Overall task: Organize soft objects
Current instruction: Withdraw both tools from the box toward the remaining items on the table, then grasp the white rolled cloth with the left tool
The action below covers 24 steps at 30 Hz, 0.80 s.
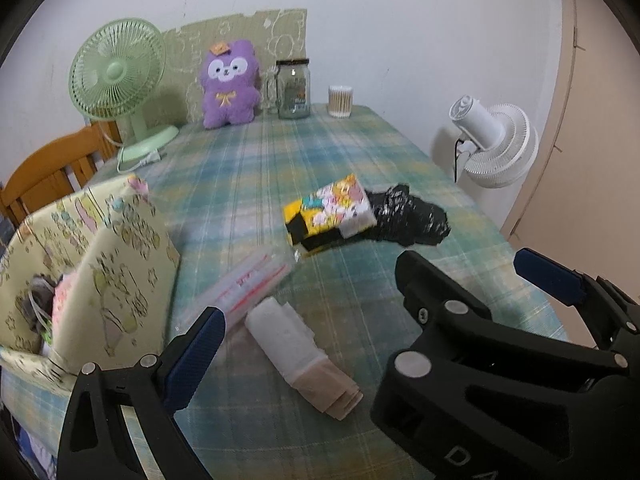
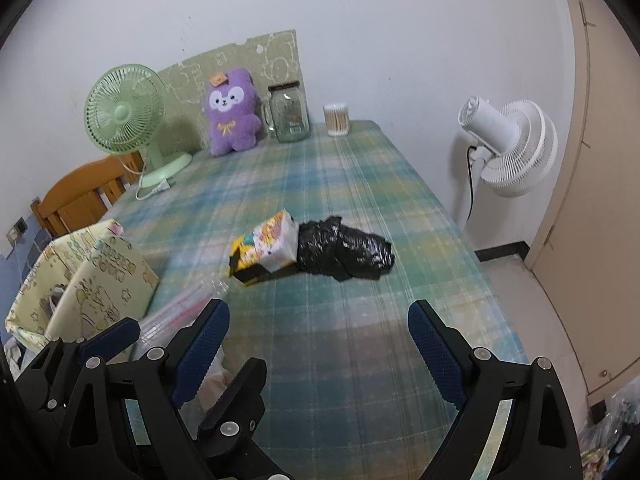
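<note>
Both grippers over near edge of table [image 2: 360, 200] with green-blue plaid cloth, tilted down toward it.

Right gripper [image 2: 318, 308]: blue-padded jaws spread wide, nothing between them but bare cloth. Holding nothing.

Left gripper [image 1: 316, 320]: just left of the right one, fingers interleaved with it. In the right wrist view both its fingers show well apart. Wide open, empty. Own right finger mostly hidden in left wrist view behind right gripper.

Soft items:
- White rolled cloth with beige end [image 1: 296, 348], lying flat on the table just beyond left gripper, not touched.
- Clear plastic zip bag with red lines [image 1: 248, 284], flat, touching far-left side of that roll, running toward centre.
- Cartoon-print tissue pack, yellow and white [image 1: 332, 208], mid-table, resting on something flat and black and yellow; can't tell what.
- Crumpled black plastic bag [image 1: 412, 216], touching right side of tissue pack.
- Pale yellow fabric box with cartoon print [image 1: 132, 240], near-left on table, open top. Grey and pink things inside, too blurred to name.

Far edge by wall, left to right: green desk fan [image 2: 124, 112], purple plush bear [image 2: 232, 112], glass jar with handle [image 2: 290, 114], clear tub of cotton swabs [image 2: 337, 120]. Green printed board [image 2: 240, 56] leaning behind them.

Off table: white floor fan [image 2: 508, 148] right, wooden chair [image 2: 80, 196] left.
</note>
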Each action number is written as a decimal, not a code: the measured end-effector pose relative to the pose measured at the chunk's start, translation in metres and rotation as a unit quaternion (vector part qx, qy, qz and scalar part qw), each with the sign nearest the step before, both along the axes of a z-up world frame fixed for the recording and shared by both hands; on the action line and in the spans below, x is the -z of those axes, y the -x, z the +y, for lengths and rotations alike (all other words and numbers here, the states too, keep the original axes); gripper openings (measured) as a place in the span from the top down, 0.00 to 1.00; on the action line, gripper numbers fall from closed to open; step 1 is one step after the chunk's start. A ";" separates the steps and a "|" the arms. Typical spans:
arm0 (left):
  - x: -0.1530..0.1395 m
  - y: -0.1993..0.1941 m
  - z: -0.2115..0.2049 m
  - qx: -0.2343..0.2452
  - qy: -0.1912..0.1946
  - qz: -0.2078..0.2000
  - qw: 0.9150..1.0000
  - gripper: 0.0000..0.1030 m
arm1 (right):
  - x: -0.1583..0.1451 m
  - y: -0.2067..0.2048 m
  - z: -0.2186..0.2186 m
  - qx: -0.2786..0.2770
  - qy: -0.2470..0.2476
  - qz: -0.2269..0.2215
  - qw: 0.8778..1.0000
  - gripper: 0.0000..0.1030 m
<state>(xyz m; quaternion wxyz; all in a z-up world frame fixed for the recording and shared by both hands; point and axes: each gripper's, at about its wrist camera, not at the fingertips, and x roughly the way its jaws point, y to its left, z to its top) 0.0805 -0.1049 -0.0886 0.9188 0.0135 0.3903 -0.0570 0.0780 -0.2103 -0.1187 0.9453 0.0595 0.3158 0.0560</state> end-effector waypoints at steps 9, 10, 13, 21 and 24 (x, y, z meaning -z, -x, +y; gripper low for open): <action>0.024 -0.006 0.002 -0.008 0.001 0.038 0.999 0.18 | 0.020 -0.009 -0.001 0.007 0.000 0.031 0.999 0.10; 0.026 -0.007 0.002 -0.007 0.003 0.041 0.999 0.21 | 0.021 -0.009 -0.001 0.007 0.000 0.033 0.999 0.10; 0.030 -0.009 0.003 -0.004 0.009 0.050 0.999 0.32 | 0.025 -0.011 0.000 0.008 0.000 0.039 0.999 0.10; 0.035 -0.012 0.002 0.000 0.003 0.050 0.999 0.61 | 0.031 -0.019 0.000 0.008 -0.003 0.051 0.999 0.10; 0.035 -0.013 -0.001 0.008 0.003 0.047 0.999 0.70 | 0.032 -0.021 -0.001 0.009 -0.004 0.053 0.999 0.09</action>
